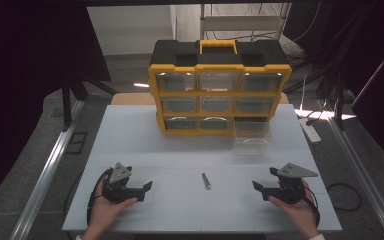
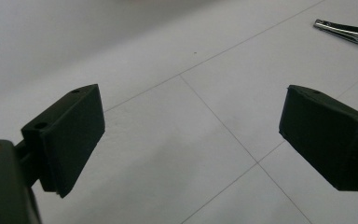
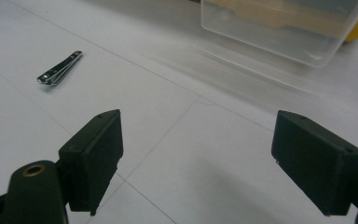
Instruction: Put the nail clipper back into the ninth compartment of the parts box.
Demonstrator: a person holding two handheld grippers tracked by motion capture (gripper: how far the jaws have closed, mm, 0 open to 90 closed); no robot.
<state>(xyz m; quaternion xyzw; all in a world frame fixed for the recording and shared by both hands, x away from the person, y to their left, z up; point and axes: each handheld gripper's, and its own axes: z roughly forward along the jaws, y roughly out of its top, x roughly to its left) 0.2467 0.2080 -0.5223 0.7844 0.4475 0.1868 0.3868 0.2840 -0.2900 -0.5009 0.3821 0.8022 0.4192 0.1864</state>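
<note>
A small metal nail clipper (image 1: 206, 180) lies flat on the white table (image 1: 130, 135), between my two grippers. To its left, my left gripper (image 1: 144, 191) is held open by a hand, with nothing between its jaws; in the left gripper view the nail clipper (image 2: 347, 31) lies far off at the upper right of the left gripper (image 2: 193, 112). My right gripper (image 1: 260, 190) is open and empty to the clipper's right. In the right gripper view the nail clipper (image 3: 59, 68) lies at the upper left, beyond the right gripper (image 3: 198, 135).
A yellow and black organizer box (image 1: 219, 87) with clear drawers stands at the back of the table. One clear drawer (image 1: 251, 135) is pulled out and sits on the table at its lower right; this clear drawer (image 3: 279, 28) is ahead of the right gripper.
</note>
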